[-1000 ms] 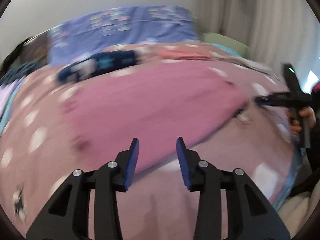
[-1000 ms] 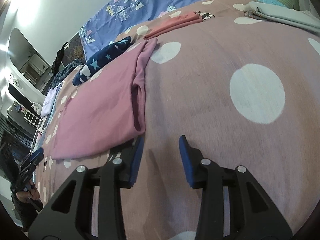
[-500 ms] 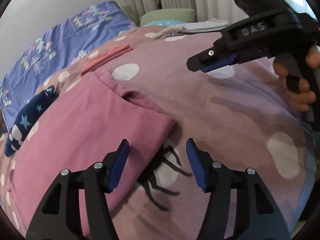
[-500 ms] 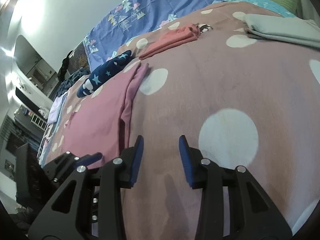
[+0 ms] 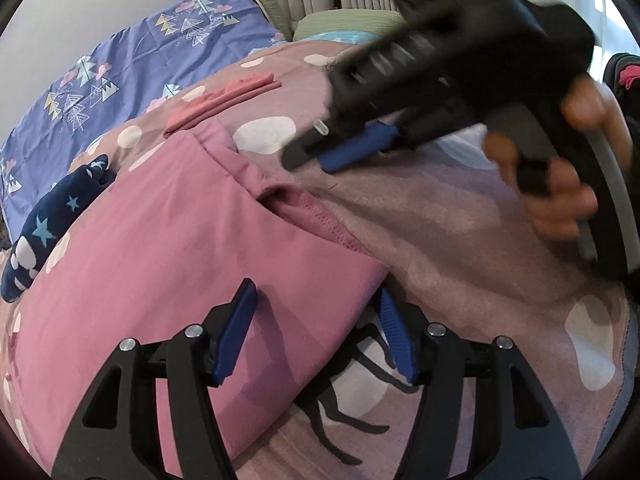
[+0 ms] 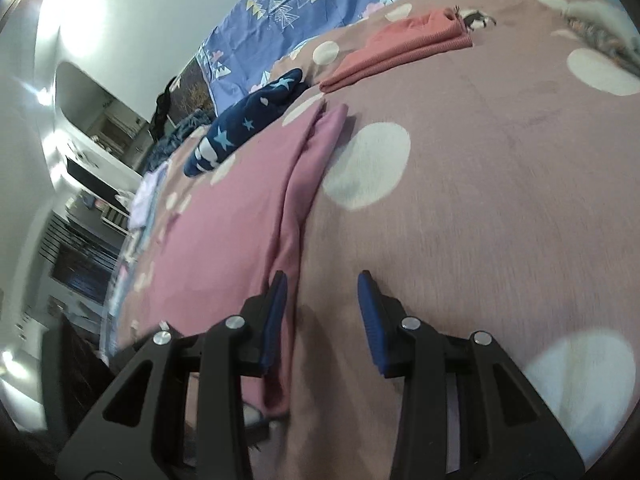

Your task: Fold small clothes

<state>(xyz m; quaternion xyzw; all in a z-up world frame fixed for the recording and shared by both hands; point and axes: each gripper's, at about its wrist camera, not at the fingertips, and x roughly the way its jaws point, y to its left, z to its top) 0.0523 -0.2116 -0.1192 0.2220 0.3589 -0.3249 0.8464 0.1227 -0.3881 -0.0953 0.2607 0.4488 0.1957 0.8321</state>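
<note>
Polka-dot bedspread carries the pink garment; left claw, now advanced, straddles its lower-centre corner, open and empty; right claw likewise, ready for gripping.

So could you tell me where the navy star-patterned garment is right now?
The navy star garment lies at the left wrist view's left edge, on the polka-dot blanket beside the pink garment, before the blue sheet.

The pink top is soft, smooth cloth. The dotted blanket under it looks fuzzy.
</note>
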